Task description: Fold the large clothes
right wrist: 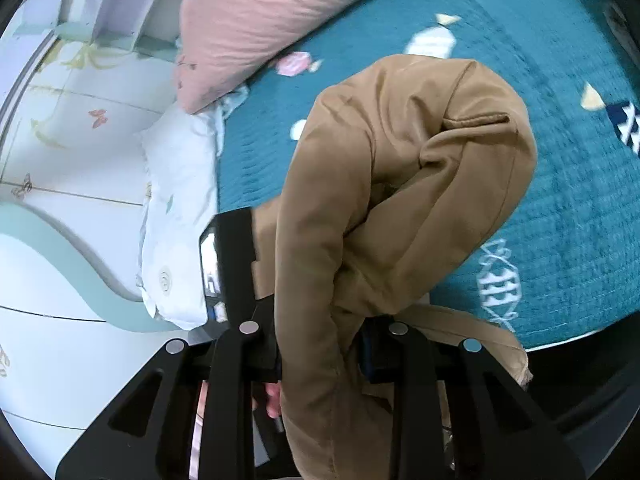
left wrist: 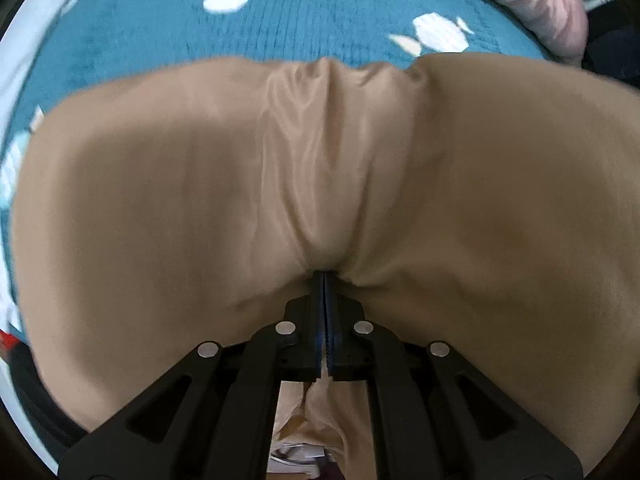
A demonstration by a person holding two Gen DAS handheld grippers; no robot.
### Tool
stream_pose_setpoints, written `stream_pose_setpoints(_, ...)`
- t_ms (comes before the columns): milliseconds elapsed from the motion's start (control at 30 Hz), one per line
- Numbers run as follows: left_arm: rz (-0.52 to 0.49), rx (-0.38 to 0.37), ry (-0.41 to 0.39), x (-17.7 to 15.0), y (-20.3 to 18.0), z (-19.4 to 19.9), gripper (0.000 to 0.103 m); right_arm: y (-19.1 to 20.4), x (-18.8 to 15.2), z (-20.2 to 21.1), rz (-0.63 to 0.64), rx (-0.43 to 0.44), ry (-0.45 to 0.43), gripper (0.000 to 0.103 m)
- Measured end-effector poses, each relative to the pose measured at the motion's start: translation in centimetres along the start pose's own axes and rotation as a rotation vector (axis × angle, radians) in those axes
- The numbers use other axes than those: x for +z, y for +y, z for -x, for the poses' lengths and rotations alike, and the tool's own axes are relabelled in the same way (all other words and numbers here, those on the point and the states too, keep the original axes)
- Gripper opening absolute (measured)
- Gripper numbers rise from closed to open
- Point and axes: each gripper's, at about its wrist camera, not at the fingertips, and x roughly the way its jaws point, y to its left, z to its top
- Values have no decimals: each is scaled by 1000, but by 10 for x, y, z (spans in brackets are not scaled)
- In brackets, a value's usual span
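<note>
A large tan garment point(left wrist: 440, 200) hangs over a teal bedspread point(left wrist: 160, 32) and fills most of the left wrist view. My left gripper point(left wrist: 323, 276) is shut on a pinched fold of it, and the cloth fans out from the tips. In the right wrist view the same tan garment point(right wrist: 400, 140) is bunched and draped over my right gripper point(right wrist: 308, 264), which is shut on a thick wad of it. That gripper's left finger point(right wrist: 234, 248) shows; the cloth hides the right one. The garment is lifted above the bedspread point(right wrist: 560, 200).
A pink pillow point(right wrist: 260, 20) lies at the far side of the bed and shows at top right in the left wrist view point(left wrist: 552, 4). A white cushion point(right wrist: 176, 200) lies at the bed's edge beside a pale butterfly-printed headboard point(right wrist: 60, 140). A person's fingertip point(right wrist: 273, 400) shows behind the right gripper.
</note>
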Motion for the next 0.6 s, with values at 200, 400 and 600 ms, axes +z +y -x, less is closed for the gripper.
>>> stream_pose_setpoints(200, 55, -43, -32, -4, 35, 33, 3, 50, 2, -9, 79, -39, 19, 25)
stream_pose_setpoints(400, 137, -61, -77, -19, 88, 62, 3, 109, -6, -51, 204, -104, 90, 26)
stream_pose_setpoints(600, 247, -46, -101, -40, 152, 80, 4, 147, -9, -130, 285, -187, 201, 29)
